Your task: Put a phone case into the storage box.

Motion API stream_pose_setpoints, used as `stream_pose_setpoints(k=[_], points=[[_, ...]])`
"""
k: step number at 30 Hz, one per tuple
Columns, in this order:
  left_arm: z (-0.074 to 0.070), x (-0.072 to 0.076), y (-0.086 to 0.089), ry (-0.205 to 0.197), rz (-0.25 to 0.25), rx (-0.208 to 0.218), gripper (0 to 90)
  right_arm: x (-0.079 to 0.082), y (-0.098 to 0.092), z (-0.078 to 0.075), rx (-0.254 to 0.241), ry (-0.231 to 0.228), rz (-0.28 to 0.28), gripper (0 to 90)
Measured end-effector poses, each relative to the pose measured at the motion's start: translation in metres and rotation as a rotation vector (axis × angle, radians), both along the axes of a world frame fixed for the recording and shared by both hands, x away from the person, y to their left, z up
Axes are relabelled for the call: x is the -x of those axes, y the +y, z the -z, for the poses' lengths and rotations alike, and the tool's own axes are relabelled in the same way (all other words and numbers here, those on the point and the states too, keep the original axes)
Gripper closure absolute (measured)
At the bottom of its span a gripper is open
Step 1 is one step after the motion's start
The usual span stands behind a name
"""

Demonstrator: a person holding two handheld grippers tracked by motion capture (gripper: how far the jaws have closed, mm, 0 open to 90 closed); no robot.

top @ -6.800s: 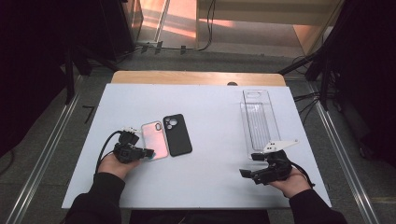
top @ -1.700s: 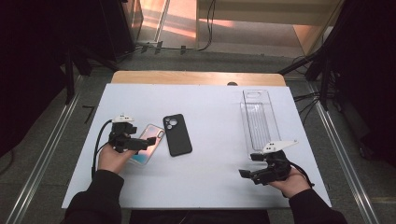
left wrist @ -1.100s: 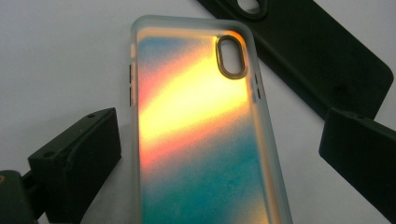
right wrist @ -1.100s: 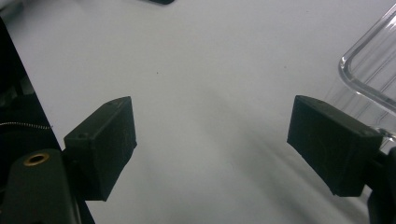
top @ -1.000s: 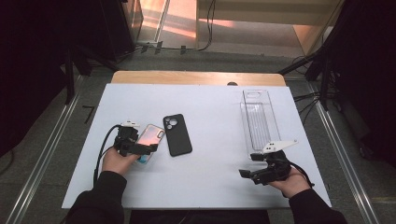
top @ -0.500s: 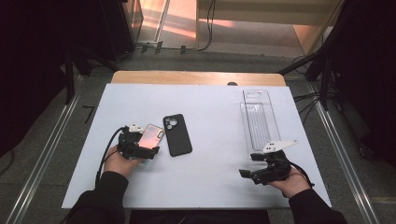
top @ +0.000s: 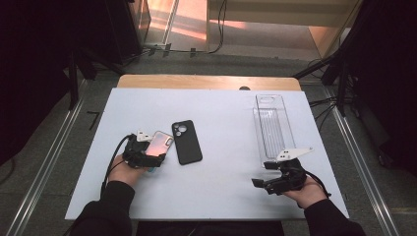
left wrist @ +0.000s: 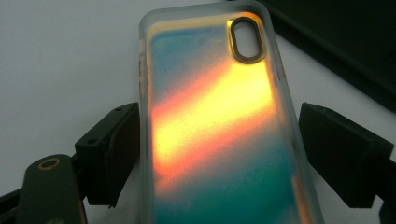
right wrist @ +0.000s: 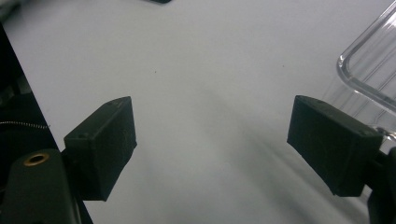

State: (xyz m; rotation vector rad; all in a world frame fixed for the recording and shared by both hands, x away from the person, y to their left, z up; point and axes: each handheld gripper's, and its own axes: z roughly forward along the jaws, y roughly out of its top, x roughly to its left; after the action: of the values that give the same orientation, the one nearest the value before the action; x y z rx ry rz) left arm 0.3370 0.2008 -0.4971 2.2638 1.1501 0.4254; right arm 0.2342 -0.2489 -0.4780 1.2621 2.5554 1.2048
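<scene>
As the left gripper point(left wrist: 219, 154) straddles the iridescent phone case point(left wrist: 219, 121), its jaws have just been closing: the left pad touches or nearly touches the case's edge, while the right pad stands apart with white table between. Not yet a grip, by my reading. From the high view, the iridescent phone case point(top: 158, 145) sits at the left of the white table point(top: 221, 113), its near end over the left gripper point(top: 147, 156), just beside the black phone case point(top: 187, 141). Compared with a second ago, the case seems lifted slightly at the near end and the hand tucked closer beneath it. Likely meaning: pickup is imminent. The right gripper point(right wrist: 224, 140) idles with jaws wide, nothing between them, beside the clear plastic tray point(top: 273, 125), probably where the case goes.
</scene>
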Motion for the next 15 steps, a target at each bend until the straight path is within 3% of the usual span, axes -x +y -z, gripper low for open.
stream_pose_setpoints(k=[6,9,15], points=[[-0.004,-0.002,0.004,0.022,-0.002,0.026,16.0,0.0,0.0,0.0,-0.005,0.001,0.001,13.8],[-0.009,-0.003,0.008,0.02,-0.008,0.06,16.3,0.0,0.0,0.0,-0.004,0.002,-0.001,13.8],[-0.019,-0.001,0.008,0.019,0.008,0.09,16.5,0.0,0.0,0.0,-0.006,-0.001,-0.001,13.8]])
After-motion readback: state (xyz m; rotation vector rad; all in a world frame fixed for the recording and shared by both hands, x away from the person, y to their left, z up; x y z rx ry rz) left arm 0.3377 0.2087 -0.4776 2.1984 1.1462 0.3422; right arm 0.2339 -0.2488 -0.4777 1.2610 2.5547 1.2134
